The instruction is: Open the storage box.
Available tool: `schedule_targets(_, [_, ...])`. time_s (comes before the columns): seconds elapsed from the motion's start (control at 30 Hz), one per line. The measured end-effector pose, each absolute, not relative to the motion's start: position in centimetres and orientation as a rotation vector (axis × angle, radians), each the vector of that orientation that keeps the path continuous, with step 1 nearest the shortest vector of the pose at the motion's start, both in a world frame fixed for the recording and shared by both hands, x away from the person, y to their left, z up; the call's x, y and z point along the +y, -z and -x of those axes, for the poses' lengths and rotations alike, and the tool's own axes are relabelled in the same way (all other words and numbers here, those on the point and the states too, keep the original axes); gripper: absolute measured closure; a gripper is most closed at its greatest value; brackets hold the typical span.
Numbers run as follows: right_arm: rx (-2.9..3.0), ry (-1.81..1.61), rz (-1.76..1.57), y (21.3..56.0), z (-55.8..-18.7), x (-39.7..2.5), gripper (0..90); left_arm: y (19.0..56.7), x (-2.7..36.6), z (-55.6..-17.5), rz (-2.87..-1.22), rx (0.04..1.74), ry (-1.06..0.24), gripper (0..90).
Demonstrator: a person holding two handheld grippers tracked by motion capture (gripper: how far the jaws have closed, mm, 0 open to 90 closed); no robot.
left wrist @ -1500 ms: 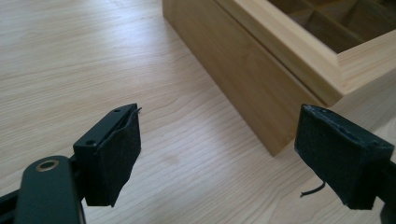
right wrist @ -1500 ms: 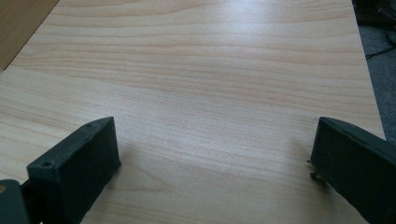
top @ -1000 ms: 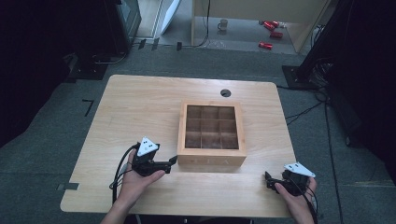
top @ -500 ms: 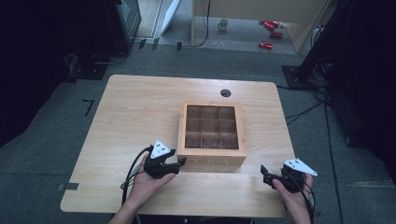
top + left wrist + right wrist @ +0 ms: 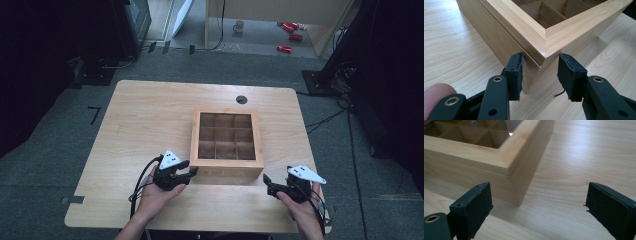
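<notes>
Wooden and square, the box (image 5: pixel 226 145) sits near the middle of the table (image 5: pixel 145 115), a little toward your side, its nine compartments open to the top and its sides running square with the table edges. With no real long axis, the corners are what matter. Your left gripper (image 5: pixel 189 173) is the nearer one: in the left gripper view its jaws straddle the near left corner of the box (image 5: pixel 544 37), one pad (image 5: pixel 515 75) touching or almost touching the left wall, the other just off the front wall, the gap between them moderate and not yet clamped on anything. Your right gripper (image 5: pixel 266 183) lies just off the near right corner, slightly toward you from it and apart from the wood; in the right gripper view its jaws stand wide and the corner (image 5: pixel 517 182) lies ahead and toward the left jaw. A forward push with the left would likely meet the corner first.
</notes>
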State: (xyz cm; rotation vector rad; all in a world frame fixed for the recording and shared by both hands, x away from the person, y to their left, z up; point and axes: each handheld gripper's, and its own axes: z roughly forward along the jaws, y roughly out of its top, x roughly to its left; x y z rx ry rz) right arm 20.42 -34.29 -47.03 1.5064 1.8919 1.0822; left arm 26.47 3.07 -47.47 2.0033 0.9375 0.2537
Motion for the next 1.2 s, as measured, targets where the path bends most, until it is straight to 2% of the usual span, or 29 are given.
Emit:
schedule_targets(0.3, [1.96,-1.093,-1.468,47.8,-21.7,-31.7,7.6,47.3,3.0,-26.3,-2.011,0.925,-0.282,56.4])
schedule_targets(0.37, [1.953,-1.094,-1.467,47.9,-21.9,-31.4,12.0,47.2,2.9,-26.3,-2.011,0.923,-0.284,56.3])
schedule_targets(0.63, [1.917,-1.101,-1.455,48.0,-22.7,-30.7,16.5,46.5,3.2,-26.3,-1.955,0.916,-0.263,52.9])
schedule_targets(0.73, [1.925,-1.096,-1.435,48.2,-22.5,-30.2,17.5,45.7,3.7,-26.4,-1.904,0.908,-0.258,57.6])
schedule_targets(1.07, [1.924,-1.103,-1.428,48.3,-22.5,-29.6,19.3,46.8,3.0,-26.4,-1.989,0.912,-0.249,48.9])
schedule_targets(1.2, [1.923,-1.109,-1.436,48.3,-22.5,-29.7,19.5,47.5,2.5,-26.7,-2.038,0.941,-0.252,48.2])
